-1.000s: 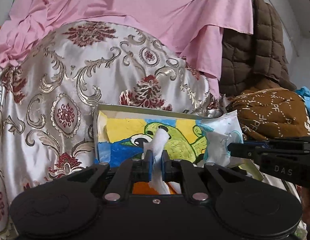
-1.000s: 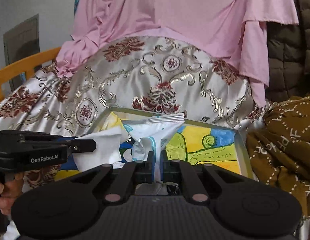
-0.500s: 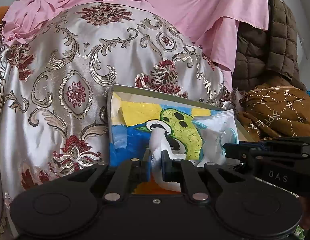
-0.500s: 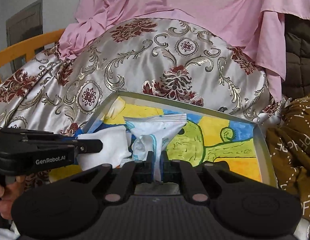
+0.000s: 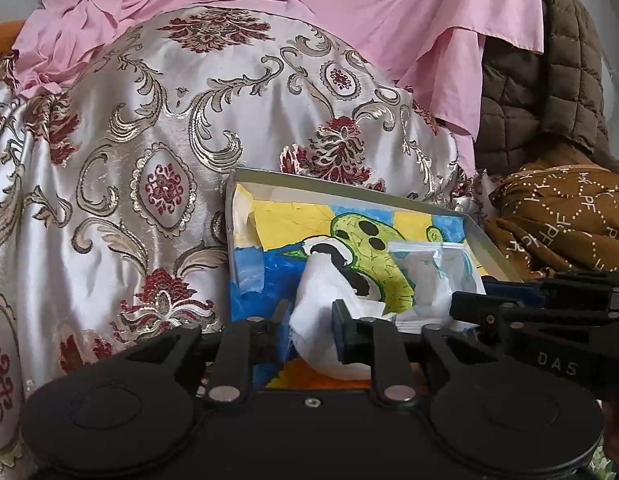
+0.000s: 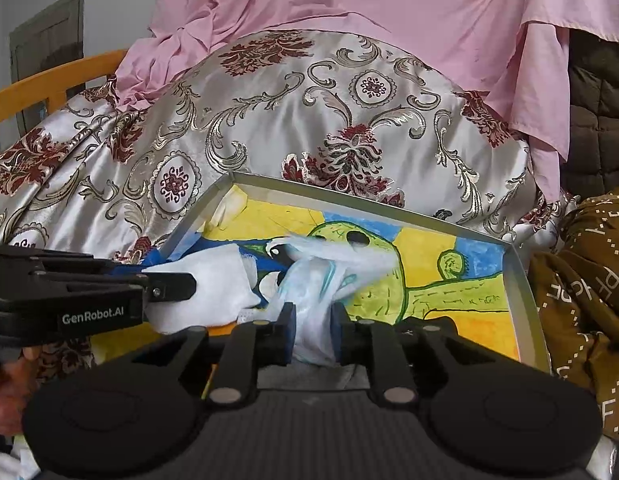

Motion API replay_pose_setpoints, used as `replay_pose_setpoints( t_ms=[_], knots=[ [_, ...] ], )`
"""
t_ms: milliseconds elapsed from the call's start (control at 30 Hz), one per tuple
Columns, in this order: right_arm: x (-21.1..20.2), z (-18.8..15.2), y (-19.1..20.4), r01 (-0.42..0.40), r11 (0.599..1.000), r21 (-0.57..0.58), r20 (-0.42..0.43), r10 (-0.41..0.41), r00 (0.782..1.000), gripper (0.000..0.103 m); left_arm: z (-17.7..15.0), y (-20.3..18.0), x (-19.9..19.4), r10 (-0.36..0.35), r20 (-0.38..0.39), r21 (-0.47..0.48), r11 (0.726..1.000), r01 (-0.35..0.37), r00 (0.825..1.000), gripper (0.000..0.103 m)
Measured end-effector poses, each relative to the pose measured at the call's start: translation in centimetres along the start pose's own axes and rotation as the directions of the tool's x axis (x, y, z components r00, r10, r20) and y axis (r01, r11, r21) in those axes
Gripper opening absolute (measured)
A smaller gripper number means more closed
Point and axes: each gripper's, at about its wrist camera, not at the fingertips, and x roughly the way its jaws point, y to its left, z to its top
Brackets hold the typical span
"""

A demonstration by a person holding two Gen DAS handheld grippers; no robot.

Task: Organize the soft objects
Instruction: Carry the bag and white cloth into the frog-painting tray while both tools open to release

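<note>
- White cloth (image 5: 321,320), left wrist view: it lies between the jaws of your left gripper (image 5: 307,334), which are opening. A gap shows on the left side; the right pad seems only to brush it. Its lower end sags onto the painted tray (image 5: 349,188).
- Handling, judged: light, limp, no stiffness. It will slump where released. Retake it at the bunched middle, not a loose edge.
- Same view: the plastic packet (image 5: 433,276) sits to the right in the tray, at the tips of your right gripper (image 5: 469,300).
- Right wrist view: the packet (image 6: 313,312) stands crumpled between the opening jaws of your right gripper (image 6: 311,332). Whether the pads press on it, you cannot tell.
- Handling, judged: thin film, slippery, springs back. Pinch the gathered neck; the flared top would slide out.
- Same view: left gripper (image 6: 169,286) at left, the cloth (image 6: 213,288) at its tips, both over the tray (image 6: 517,280), which rests against the patterned satin cover (image 6: 269,112).
</note>
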Motion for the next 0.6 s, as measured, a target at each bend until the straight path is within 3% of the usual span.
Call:
replay_pose_setpoints(
  t_ms=[200, 300, 600],
  knots=[
    [-1.3, -0.2, -0.7, 0.006, 1.000, 0.017, 0.015, -0.007, 1.000, 0.036, 0.1, -0.7, -0.8, 0.039, -0.008, 0.029, 0.999, -0.038, 0.999, 0.040],
    [-2.3, -0.2, -1.1, 0.006, 1.000, 0.026, 0.029, -0.007, 1.000, 0.047, 0.1, -1.1, -1.9, 0.050, 0.001, 0.043, 0.998, -0.050, 0.999, 0.049],
    [-7.5, -0.5, -2.5, 0.012, 0.997, 0.079, 0.115, -0.021, 0.993, 0.076, 0.3, -3.2, -7.7, 0.089, 0.104, 0.086, 0.991, -0.098, 0.991, 0.082]
  ],
)
